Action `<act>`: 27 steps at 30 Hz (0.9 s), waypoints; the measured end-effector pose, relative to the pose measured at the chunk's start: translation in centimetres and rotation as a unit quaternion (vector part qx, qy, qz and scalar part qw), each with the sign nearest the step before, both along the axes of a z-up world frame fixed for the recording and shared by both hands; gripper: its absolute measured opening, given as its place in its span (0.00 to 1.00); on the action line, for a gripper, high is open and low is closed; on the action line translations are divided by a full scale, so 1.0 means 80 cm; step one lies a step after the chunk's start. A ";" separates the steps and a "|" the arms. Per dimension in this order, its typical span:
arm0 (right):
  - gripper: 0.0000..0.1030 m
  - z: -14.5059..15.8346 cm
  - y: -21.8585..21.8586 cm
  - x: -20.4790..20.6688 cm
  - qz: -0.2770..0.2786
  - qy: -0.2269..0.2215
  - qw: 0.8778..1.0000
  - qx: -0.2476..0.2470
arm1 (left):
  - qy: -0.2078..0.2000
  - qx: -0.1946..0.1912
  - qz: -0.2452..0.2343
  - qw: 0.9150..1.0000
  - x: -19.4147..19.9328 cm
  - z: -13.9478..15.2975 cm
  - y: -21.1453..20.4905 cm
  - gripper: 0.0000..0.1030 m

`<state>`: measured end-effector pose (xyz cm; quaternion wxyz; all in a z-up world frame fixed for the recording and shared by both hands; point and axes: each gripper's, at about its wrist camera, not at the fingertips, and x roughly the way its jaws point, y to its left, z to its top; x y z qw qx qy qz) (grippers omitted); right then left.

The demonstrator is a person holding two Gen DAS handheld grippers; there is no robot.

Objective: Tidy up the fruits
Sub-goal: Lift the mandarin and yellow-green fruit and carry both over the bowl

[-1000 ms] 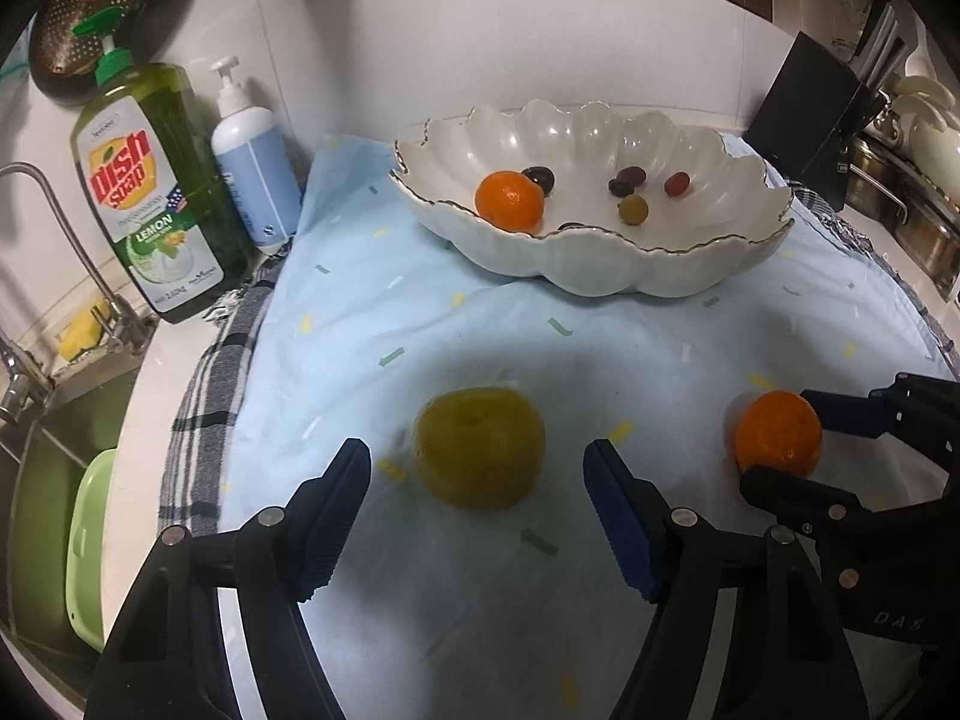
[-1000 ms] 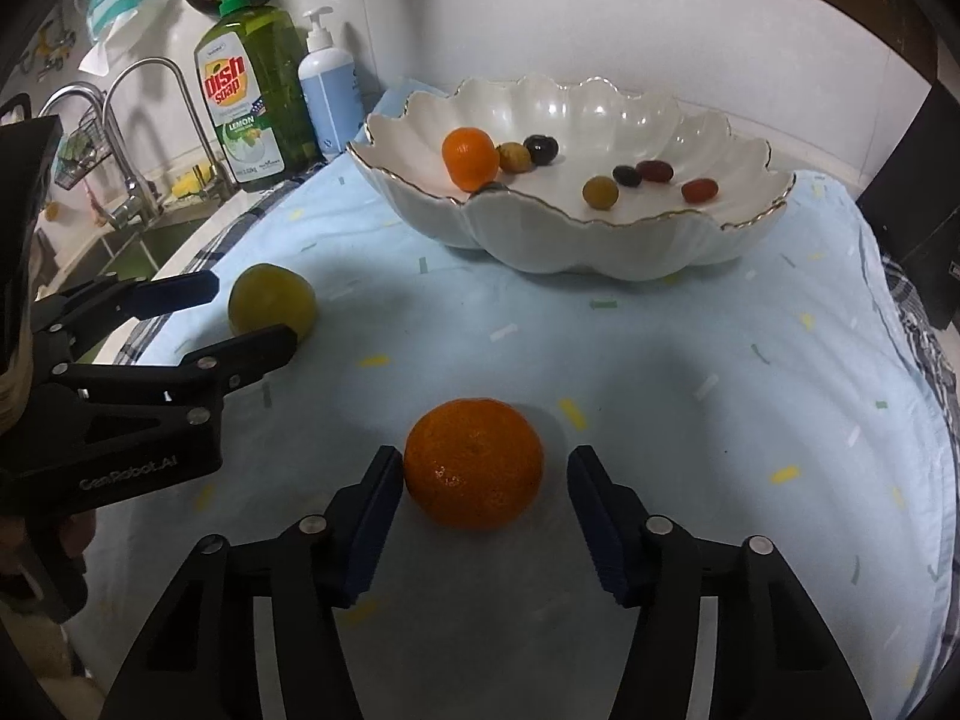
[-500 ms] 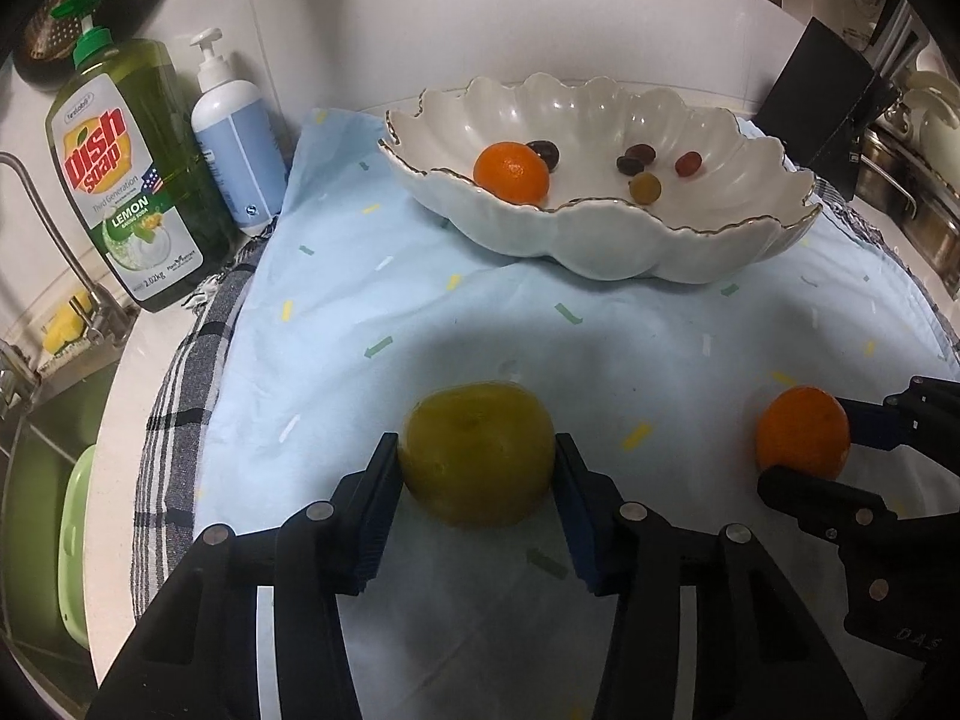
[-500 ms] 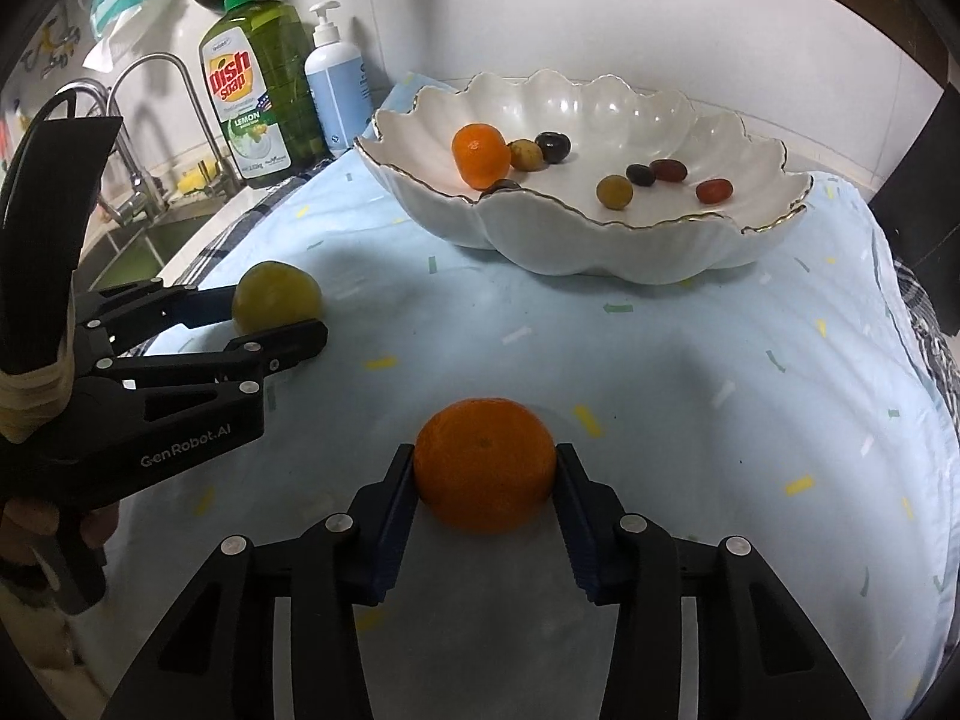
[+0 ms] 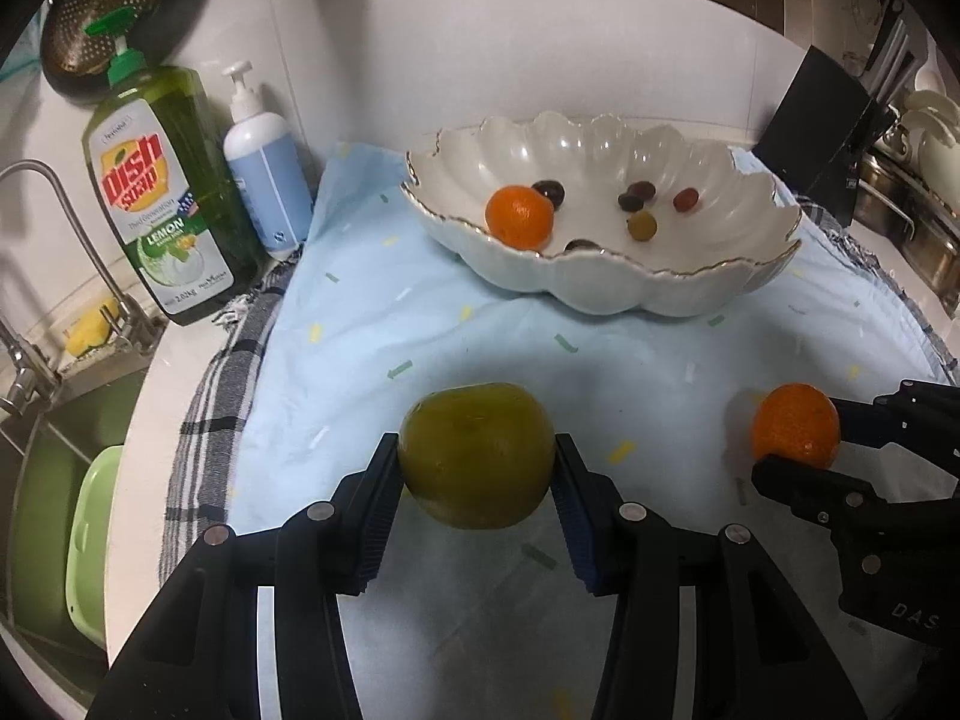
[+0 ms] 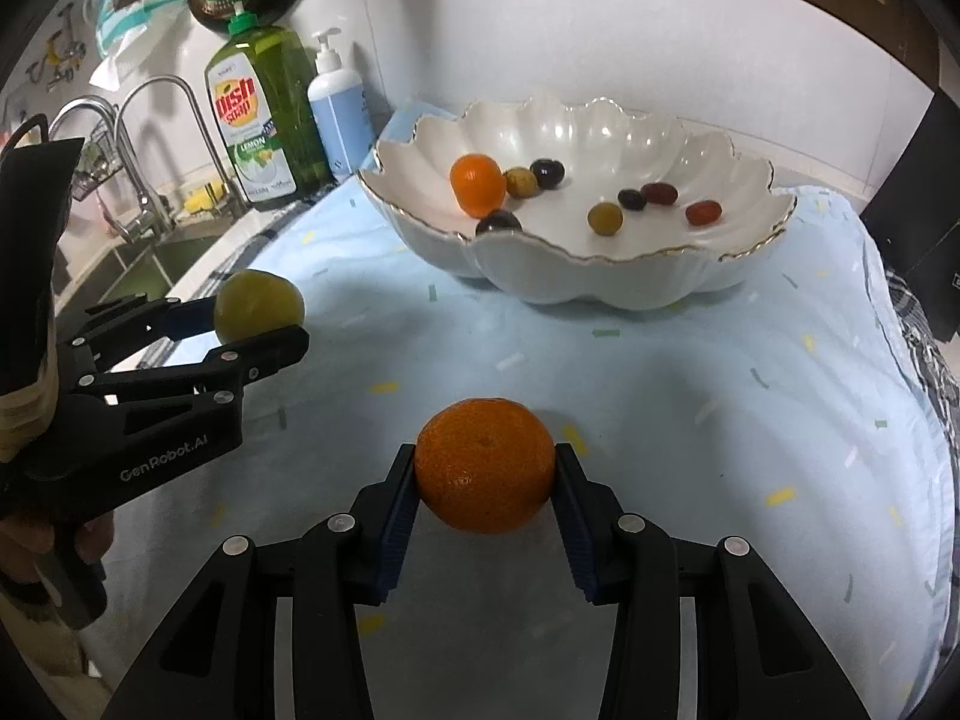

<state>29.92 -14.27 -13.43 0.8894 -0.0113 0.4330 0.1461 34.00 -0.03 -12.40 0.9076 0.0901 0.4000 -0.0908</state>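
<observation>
**Two tools, two fruits, one bowl**

The left tool (image 5: 477,480) has its two blue pads pressed on the sides of a round yellow-green fruit (image 5: 476,455). The jaws have just closed in on it, and they stand partly apart because the fruit fills the gap. The fruit is round like a ball, so it has no long side. A small dent on its top faces up and a bit away from the camera.

The right tool (image 6: 485,477) grips a round orange mandarin (image 6: 485,463) in the same way, one pad on each side. Its jaws have just closed in too. The little dot at the mandarin's stem end faces up toward the camera.

Both fruits are low over the light blue cloth with small coloured flecks (image 6: 690,360) that covers the worktop. I cannot tell if they touch the cloth or are just above it.

Behind them sits a wide white bowl with a wavy gold-edged rim (image 6: 600,276). Its long side runs left to right. Inside lie one more mandarin (image 6: 477,184) and some small dark, red and yellowish fruits, spread apart.

A green dish soap bottle (image 5: 159,204) and a white and blue pump bottle (image 5: 264,174) stand upright, side by side, at the back left.
</observation>
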 end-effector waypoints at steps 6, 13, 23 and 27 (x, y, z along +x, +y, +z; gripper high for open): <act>0.43 0.015 -0.006 -0.007 0.001 -0.018 1.000 0.010 | -0.016 -0.006 0.004 1.000 -0.016 0.018 -0.002 0.47; 0.43 0.042 -0.013 -0.016 0.009 -0.057 0.998 0.011 | -0.043 -0.012 0.005 0.999 -0.030 0.045 -0.007 0.47; 0.43 0.091 -0.030 -0.013 0.009 -0.115 0.993 0.020 | -0.092 -0.023 -0.008 0.995 -0.038 0.087 -0.028 0.47; 0.43 0.105 -0.041 -0.005 0.004 -0.132 0.991 0.020 | -0.108 -0.023 -0.012 0.994 -0.033 0.102 -0.038 0.47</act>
